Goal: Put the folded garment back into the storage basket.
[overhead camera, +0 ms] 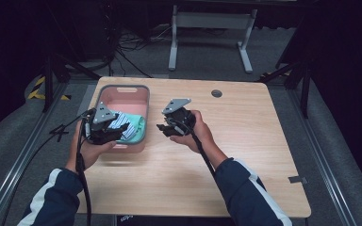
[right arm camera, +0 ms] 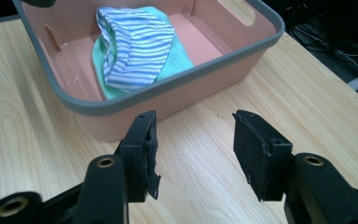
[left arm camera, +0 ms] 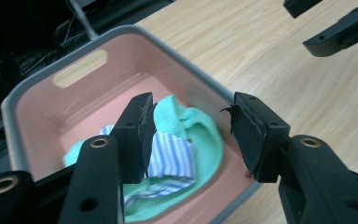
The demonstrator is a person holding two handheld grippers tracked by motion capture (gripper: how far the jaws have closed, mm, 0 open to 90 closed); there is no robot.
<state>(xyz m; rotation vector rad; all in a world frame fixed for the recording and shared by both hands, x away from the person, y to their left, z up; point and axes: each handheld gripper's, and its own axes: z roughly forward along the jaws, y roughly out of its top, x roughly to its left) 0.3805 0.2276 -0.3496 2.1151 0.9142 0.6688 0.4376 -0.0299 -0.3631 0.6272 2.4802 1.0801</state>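
Left gripper (left arm camera: 191, 135) hovers over the pink bin (overhead camera: 139, 92), jaws wide, empty. Right gripper (right arm camera: 193, 154) is held beside it above the table (overhead camera: 245, 141), jaws wide. Striped cloth (right arm camera: 133, 51) lies on green cloth (left arm camera: 200, 135) in the bin.

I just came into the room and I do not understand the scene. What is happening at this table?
A person holds a two-jaw gripper in each hand at a wooden table. A pink bin with a grey rim stands on it, and inside lie a blue-striped cloth on top of a green cloth. The left gripper hangs over the bin with its jaws open above the cloths, holding nothing. The right gripper is beside the bin over bare wood, also open and empty, pointing toward the bin.
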